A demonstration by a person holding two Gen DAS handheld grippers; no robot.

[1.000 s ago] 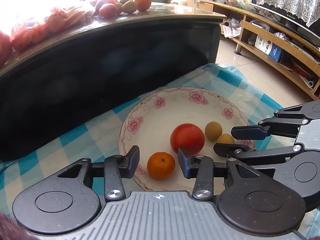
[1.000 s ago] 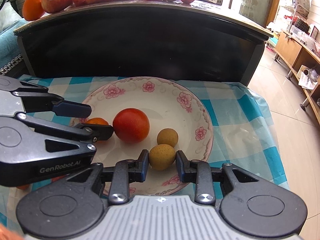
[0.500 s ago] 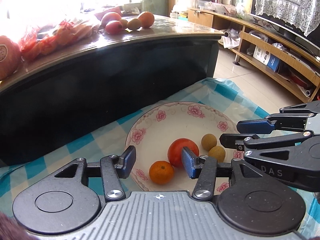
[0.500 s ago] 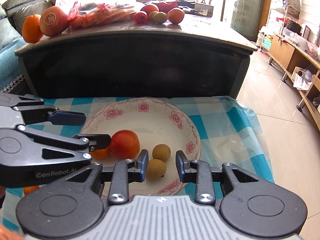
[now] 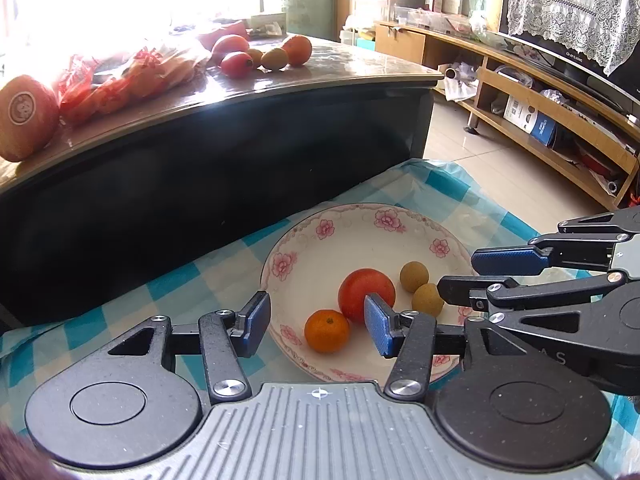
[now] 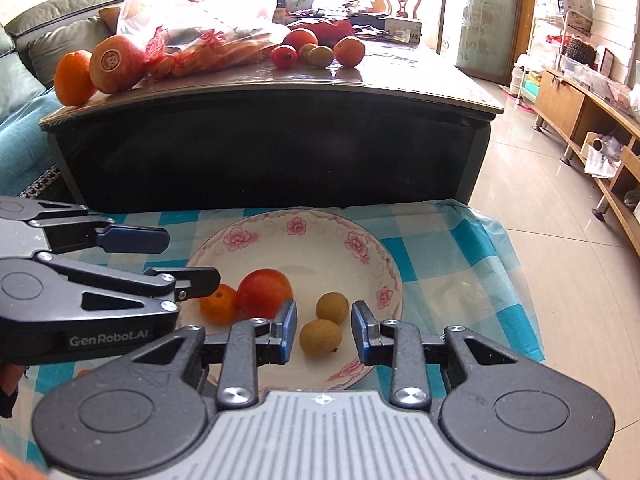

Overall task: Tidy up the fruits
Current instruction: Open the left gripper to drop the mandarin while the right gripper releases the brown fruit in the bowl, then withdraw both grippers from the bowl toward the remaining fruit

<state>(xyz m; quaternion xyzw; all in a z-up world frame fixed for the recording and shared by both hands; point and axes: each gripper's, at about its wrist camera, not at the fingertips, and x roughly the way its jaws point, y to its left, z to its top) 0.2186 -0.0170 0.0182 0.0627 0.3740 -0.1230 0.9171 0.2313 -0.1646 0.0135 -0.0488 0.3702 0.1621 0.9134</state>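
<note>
A white plate with pink flowers (image 5: 344,236) (image 6: 320,240) sits on a blue checked cloth. In it lie a red tomato (image 5: 366,288) (image 6: 264,292), a small orange (image 5: 327,330) (image 6: 218,303) and two brown longans (image 5: 414,276) (image 6: 320,337). My left gripper (image 5: 316,326) is open and empty, raised above the plate's near edge with the orange seen between its fingers. My right gripper (image 6: 324,330) is open and empty, raised above the near longan. Each gripper shows in the other's view: the right one (image 5: 492,276), the left one (image 6: 180,256).
A dark coffee table (image 6: 280,92) stands behind the plate, carrying a red net bag of fruit (image 6: 208,48), a big orange fruit with a sticker (image 6: 116,62), an orange (image 6: 72,78) and several small fruits (image 6: 316,52). Wooden shelving (image 5: 540,108) runs along the right. Tiled floor (image 6: 540,208) lies right of the cloth.
Both grippers have pulled back and risen from the plate, so the fruits look smaller and lower. The right gripper let go of the near longan, which now lies in the plate.
</note>
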